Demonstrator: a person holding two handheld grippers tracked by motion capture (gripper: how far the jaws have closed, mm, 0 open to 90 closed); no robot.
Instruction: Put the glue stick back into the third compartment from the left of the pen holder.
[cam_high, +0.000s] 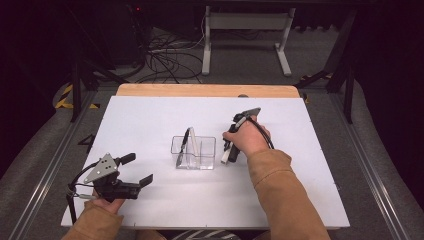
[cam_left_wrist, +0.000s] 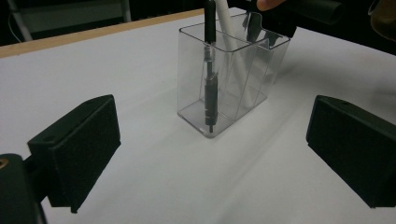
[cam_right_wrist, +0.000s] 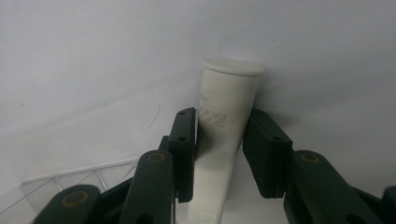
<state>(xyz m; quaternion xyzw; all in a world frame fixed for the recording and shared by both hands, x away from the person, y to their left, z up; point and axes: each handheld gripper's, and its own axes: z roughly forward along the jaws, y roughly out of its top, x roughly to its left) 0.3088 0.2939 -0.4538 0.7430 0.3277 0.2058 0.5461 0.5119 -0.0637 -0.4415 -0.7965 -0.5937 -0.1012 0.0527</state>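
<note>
The white marker (cam_right_wrist: 228, 140) sits clamped between the right gripper (cam_right_wrist: 220, 154) fingers (cam_right_wrist: 186, 149), cap end pointing away from them toward the desk (cam_right_wrist: 93, 56), gripped mid-barrel probably so it stays steady while carried. Just beside those fingers stands the clear holder (cam_high: 194, 152), with a black pen (cam_left_wrist: 209, 70) upright inside. The left gripper (cam_high: 134, 171) rests well apart, fingers (cam_left_wrist: 79, 144) spread and empty, facing the holder.

Organizer box (cam_high: 194, 152): mid-table (cam_high: 150, 120), toward the near edge. Pen (cam_high: 185, 142): upright in its left compartment. Marker (cam_high: 226, 156): just right of the box. Left gripper (cam_high: 134, 170): near-left corner.
</note>
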